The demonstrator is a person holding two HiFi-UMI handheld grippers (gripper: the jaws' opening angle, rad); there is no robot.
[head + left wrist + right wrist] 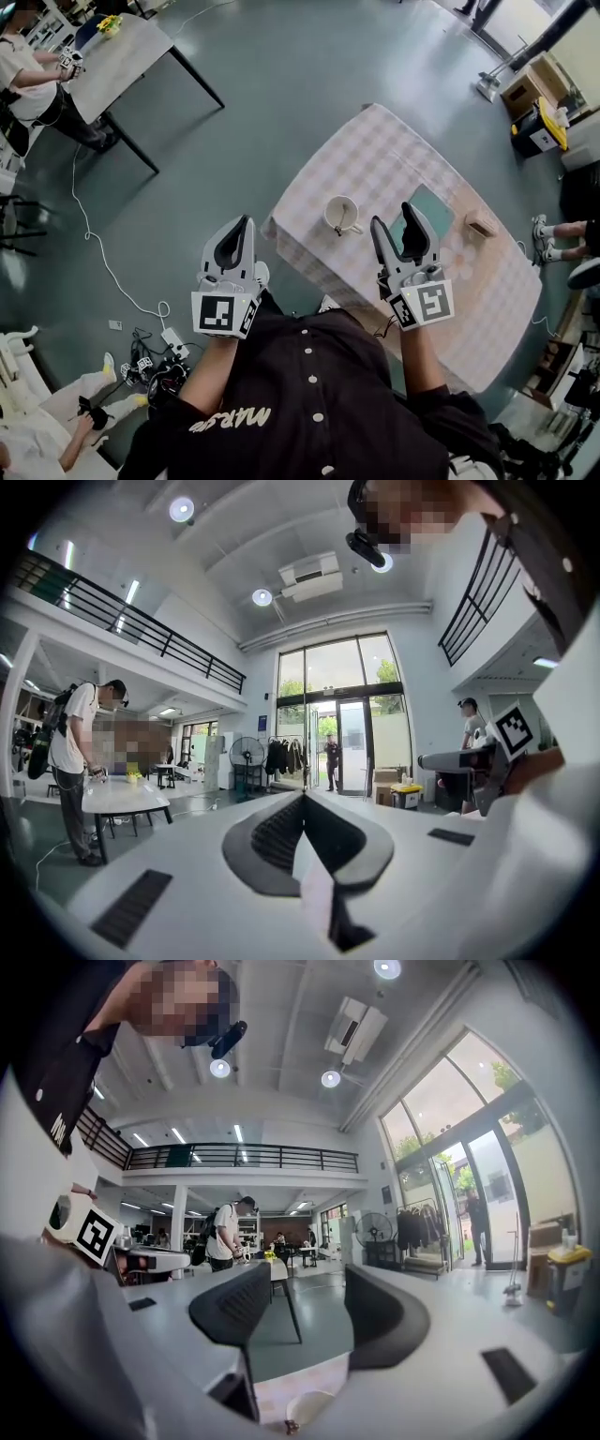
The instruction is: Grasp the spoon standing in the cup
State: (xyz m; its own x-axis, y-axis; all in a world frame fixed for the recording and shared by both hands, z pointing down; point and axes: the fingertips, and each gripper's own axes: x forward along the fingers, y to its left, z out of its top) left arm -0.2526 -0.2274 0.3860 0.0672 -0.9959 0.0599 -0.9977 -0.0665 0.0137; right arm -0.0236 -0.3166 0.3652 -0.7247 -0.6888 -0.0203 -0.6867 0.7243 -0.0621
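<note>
My left gripper [246,225] is clenched. In the left gripper view its two jaws meet at the tips with nothing between them. In the head view it hangs over the grey floor [281,84], off the left edge of the table [394,150].

My right gripper [392,217] is released. In the right gripper view its jaws stand apart, and only floor and the near table edge show in the gap. It holds nothing.

The table carries a pale checked cloth. The cup [341,213] is white and stands upright near the table's left edge. The spoon [350,227] stands in the cup, its handle leaning out over the rim towards me and to the right. The right gripper hovers just right of the cup, apart from both cup and spoon. In the right gripper view the cup [309,1412] appears at the bottom of the frame, below the open jaws.

A teal mat [434,208] lies on the cloth beyond the right gripper. A small wooden block [480,226] lies further right.
</note>
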